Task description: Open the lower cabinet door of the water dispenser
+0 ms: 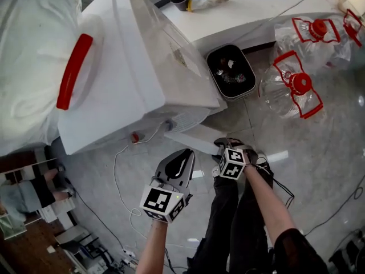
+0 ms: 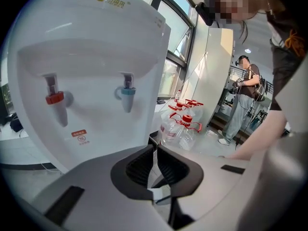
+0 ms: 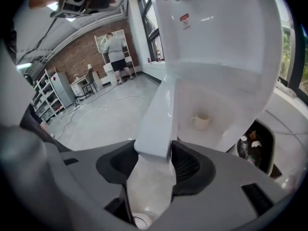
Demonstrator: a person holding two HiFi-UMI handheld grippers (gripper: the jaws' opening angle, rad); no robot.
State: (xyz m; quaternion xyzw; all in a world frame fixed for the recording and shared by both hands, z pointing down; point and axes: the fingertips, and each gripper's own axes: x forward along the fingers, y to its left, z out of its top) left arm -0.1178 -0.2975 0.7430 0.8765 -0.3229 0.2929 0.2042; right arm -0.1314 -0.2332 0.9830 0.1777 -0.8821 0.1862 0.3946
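Observation:
The white water dispenser (image 1: 131,67) is seen from above in the head view. Its lower cabinet door (image 1: 197,138) stands swung out over the floor. My right gripper (image 1: 222,146) has the door's free edge (image 3: 161,114) between its pads, both pressing on it. Past the door, the open cabinet holds a white mug (image 3: 199,121). My left gripper (image 1: 182,157) hangs to the left of the door, apart from it. Its jaws (image 2: 154,150) are shut with nothing in them. It faces the dispenser front (image 2: 96,57), with its red tap (image 2: 55,100) and blue tap (image 2: 126,93).
Empty water bottles with red handles (image 1: 296,87) lie on the floor right of the dispenser. A black bin (image 1: 231,70) sits beside its base, under a white counter (image 1: 245,10). A white cable (image 1: 122,170) trails on the floor. A person (image 2: 243,100) stands far off.

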